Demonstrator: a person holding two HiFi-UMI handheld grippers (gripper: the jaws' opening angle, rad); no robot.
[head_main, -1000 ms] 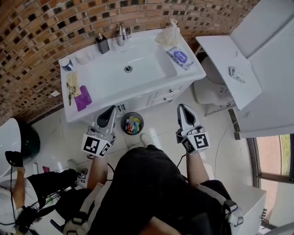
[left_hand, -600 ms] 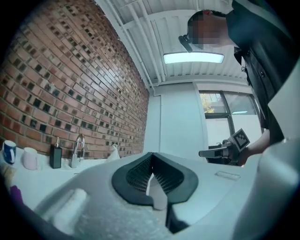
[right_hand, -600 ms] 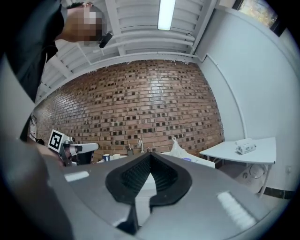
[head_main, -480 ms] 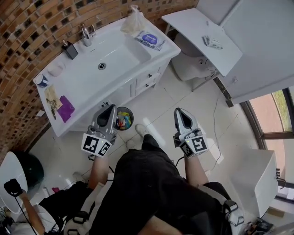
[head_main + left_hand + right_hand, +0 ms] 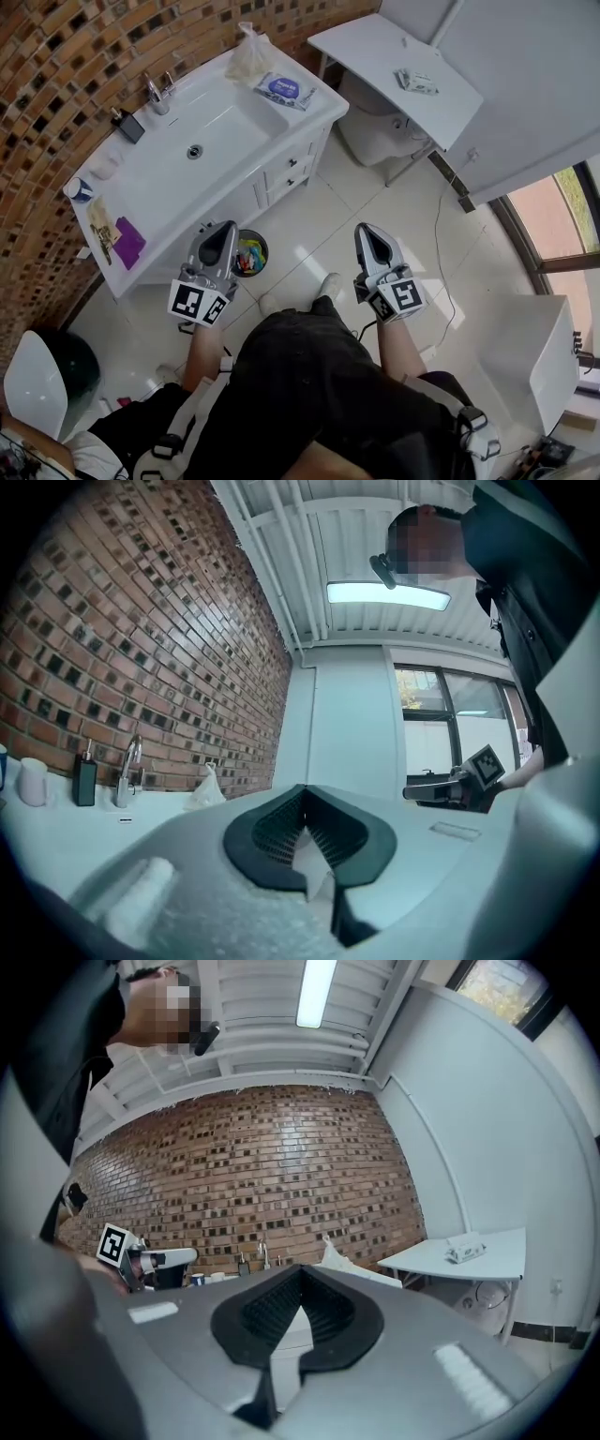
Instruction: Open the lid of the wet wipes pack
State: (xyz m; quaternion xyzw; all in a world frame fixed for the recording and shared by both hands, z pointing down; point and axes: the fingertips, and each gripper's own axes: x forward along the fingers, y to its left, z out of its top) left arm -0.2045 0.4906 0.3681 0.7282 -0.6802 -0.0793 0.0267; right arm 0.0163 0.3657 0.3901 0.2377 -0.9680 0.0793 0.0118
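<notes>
since a moment ago the sink worktop (image 5: 155, 202) has slid up and left. the wet wipes pack (image 5: 285, 90) lies on its far corner beside a plastic bag (image 5: 246, 54). my left gripper (image 5: 223, 231) and right gripper (image 5: 367, 231) are both squeezed together, holding nothing, well apart from it.

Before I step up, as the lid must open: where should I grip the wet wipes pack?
Likely the rim of the blue lid, from above: the wet wipes pack lies flat on the counter, lid up. Which edge lifts is unclear.
</notes>
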